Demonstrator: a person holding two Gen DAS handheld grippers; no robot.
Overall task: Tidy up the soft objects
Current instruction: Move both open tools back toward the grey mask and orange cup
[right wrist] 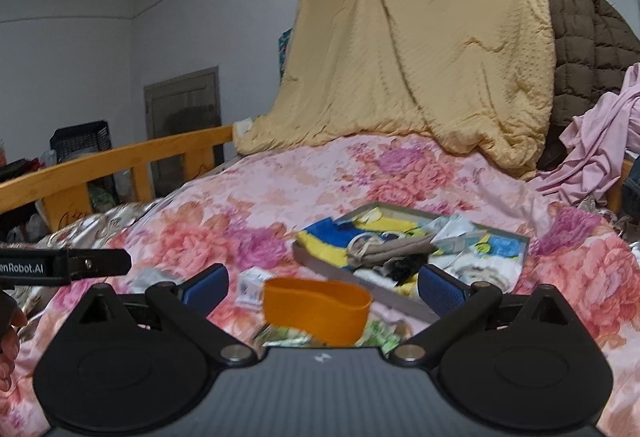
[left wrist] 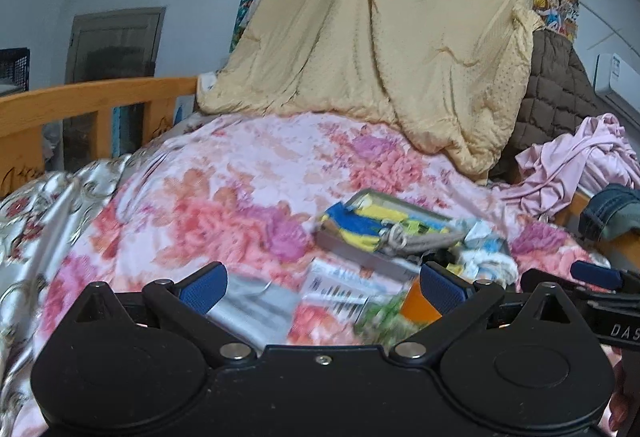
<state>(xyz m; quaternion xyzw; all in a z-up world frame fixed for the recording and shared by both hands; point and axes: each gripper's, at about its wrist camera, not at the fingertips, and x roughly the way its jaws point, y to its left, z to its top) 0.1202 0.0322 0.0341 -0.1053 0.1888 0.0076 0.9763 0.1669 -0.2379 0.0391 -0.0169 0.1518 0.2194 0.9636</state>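
Both grippers spread wide, holding nothing. Right gripper hovers just short of the orange band on the floral quilt; I'd pinch one edge. Gray tray of soft stuff sits just beyond. Left gripper is over blurry packets, maybe wrappers.

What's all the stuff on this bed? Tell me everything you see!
Tray: one, grey, on the bedspread, full of soft bits.
Band: one, orange, in front of the tray.
Bedspread: one, pink flowered, covering the bed.
Blanket: one, tan, hanging at the back.
Coat: one, brown quilted, right of the blanket.
Cloth: one, pale pink, far right.
Rail: one, wooden, left.
Left hand-held gripper: black, blue pads, open.
Right hand-held gripper: same, open.
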